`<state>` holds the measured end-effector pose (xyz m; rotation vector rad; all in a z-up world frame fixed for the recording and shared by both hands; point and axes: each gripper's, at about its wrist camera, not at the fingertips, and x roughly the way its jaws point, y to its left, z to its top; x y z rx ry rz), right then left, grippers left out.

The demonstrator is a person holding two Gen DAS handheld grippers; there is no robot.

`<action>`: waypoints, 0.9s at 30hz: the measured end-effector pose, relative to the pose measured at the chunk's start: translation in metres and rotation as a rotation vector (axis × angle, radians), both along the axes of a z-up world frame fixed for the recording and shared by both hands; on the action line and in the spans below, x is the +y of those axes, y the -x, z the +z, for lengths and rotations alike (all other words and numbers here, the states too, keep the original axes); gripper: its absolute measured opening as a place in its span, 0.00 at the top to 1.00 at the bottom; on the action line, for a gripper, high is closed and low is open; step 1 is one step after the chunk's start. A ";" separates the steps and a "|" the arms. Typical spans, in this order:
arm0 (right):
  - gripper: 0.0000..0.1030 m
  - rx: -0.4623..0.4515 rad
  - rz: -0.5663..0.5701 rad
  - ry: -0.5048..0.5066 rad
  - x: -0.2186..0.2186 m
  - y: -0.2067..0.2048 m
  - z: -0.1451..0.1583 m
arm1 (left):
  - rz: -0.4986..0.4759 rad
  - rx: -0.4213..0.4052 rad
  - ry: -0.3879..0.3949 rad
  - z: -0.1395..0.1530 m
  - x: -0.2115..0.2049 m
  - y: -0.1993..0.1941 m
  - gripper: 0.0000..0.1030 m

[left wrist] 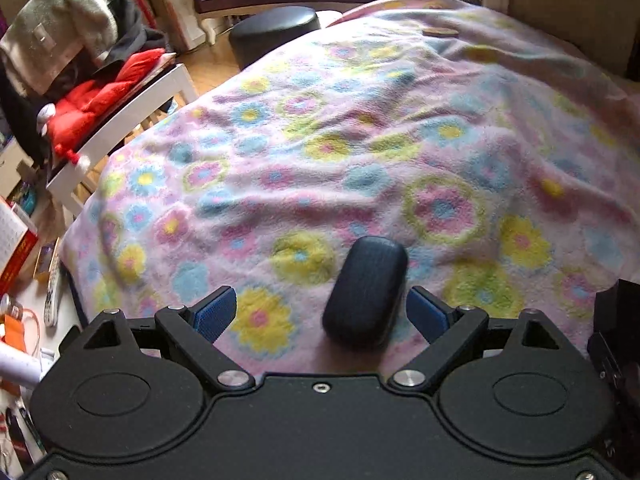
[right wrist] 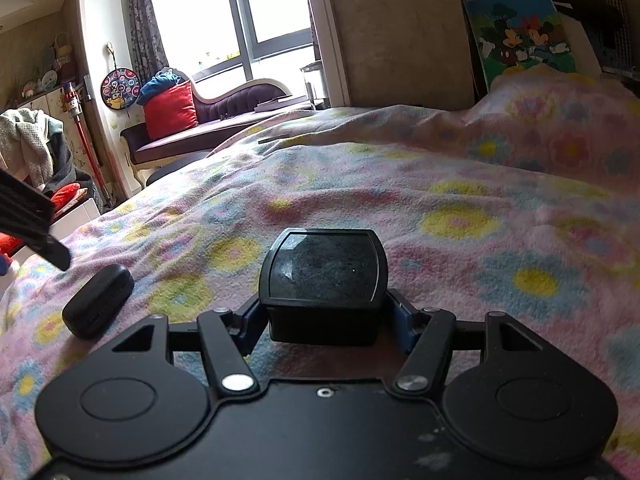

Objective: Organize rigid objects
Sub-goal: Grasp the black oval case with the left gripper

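Observation:
A black oval hard case (left wrist: 365,292) lies on the flowered blanket (left wrist: 360,152). In the left wrist view it sits between the blue pads of my left gripper (left wrist: 320,310), close to the right pad; the jaws are wide open and not closed on it. The same case shows at the left in the right wrist view (right wrist: 98,301), with part of the left gripper above it. My right gripper (right wrist: 322,316) is shut on a black box with a clear lid (right wrist: 324,280), held just above the blanket (right wrist: 460,208).
A flat round wooden object (left wrist: 441,32) lies far back on the bed. A white chair with red cushions (left wrist: 104,92) and a black stool (left wrist: 276,32) stand left of the bed. Clutter lies on a surface at the lower left (left wrist: 24,248). A flat dark item (right wrist: 274,139) lies far back on the blanket.

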<state>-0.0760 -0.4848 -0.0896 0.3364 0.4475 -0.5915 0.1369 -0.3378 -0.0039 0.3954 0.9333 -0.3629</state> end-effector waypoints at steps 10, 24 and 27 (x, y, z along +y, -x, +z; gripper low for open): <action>0.39 -0.015 -0.001 -0.010 0.000 0.001 -0.001 | -0.027 0.032 -0.128 -0.050 -0.040 -0.011 0.15; 0.40 -0.095 0.008 -0.053 -0.005 0.009 -0.003 | -0.014 0.097 -0.013 -0.014 0.034 0.027 0.53; 0.40 -0.140 0.009 -0.075 -0.008 0.015 -0.005 | 0.028 0.085 -0.013 0.006 0.076 0.033 0.73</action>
